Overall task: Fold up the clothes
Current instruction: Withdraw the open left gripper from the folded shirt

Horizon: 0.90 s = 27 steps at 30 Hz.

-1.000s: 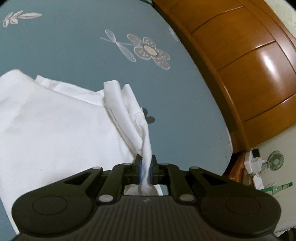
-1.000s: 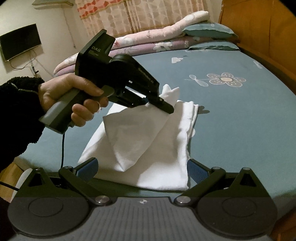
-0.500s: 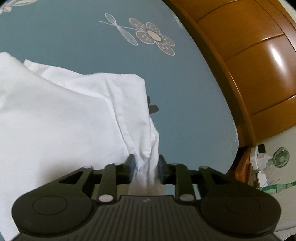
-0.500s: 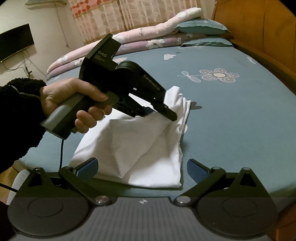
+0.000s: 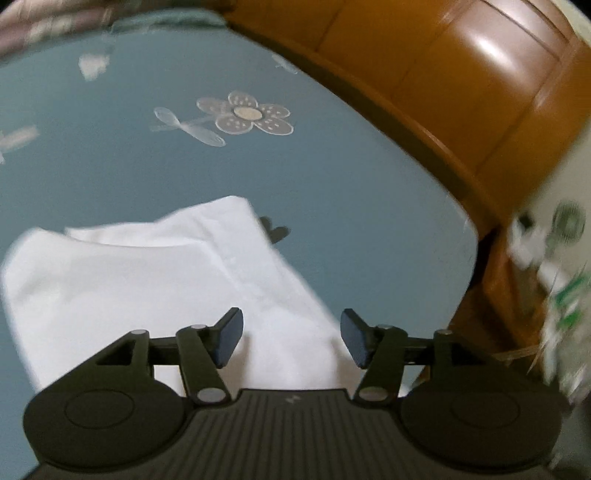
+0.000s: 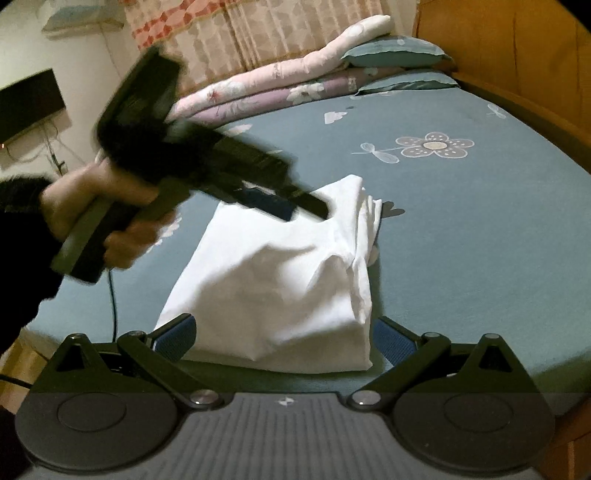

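Lots of motion blur here. In the right wrist view the left gripper (image 6: 310, 210) and the hand (image 6: 110, 218) holding it are smeared, so you can't read the lettering on the body or see how its fingers stand, and the sleeve (image 6: 18, 236) runs off the left edge. It also covers the far left corner of the white cloth (image 6: 273, 280). The near edge of that cloth is tucked behind the right gripper (image 6: 284, 332). The TV (image 6: 29, 103) is clipped by the frame.

In the left wrist view, the clutter (image 5: 554, 280) on the right beside the bed is just streaks of white and green, impossible to tell what it is. The folded bedding (image 5: 48, 26) up top is blurred too.
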Available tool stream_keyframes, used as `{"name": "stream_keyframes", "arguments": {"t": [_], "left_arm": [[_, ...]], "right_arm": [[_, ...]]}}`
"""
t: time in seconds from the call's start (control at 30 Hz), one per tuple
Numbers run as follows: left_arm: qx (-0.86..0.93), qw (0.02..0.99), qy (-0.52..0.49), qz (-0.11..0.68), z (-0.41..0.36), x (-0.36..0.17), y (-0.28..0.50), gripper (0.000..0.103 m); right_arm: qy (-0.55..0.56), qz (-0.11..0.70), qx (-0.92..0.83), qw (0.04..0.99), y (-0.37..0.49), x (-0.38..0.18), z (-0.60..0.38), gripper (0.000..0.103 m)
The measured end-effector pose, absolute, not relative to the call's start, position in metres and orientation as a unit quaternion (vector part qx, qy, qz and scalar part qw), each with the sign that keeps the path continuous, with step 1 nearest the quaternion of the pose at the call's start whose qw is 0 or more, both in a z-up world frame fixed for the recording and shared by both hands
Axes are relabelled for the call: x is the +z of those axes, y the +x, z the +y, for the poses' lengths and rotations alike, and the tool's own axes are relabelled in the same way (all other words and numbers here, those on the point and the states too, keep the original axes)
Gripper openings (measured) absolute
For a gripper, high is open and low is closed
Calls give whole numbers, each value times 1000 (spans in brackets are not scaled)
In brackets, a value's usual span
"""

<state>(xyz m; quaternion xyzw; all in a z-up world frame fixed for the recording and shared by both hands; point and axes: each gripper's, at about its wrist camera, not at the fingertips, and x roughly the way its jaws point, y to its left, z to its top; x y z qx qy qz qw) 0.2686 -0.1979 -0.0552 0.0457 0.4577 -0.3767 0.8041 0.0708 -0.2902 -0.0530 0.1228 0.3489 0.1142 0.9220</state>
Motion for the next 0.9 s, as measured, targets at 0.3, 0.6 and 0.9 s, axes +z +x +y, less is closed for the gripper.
{"name": "stream_keyframes", "arguments": {"t": [0.3,0.6,0.9], "left_arm": [[-371,832,189,367,-135,-65,180,71],[-363,811,379,257,-139,-94,99,71],[-370,783,436,244,-137,-108,93,37]], "right_arm": [[169,344,103,918,69,-57,-305,74],[172,347,93,917,67,-57,-298,72],[165,351,99,916,64,-55,-289,72]]}}
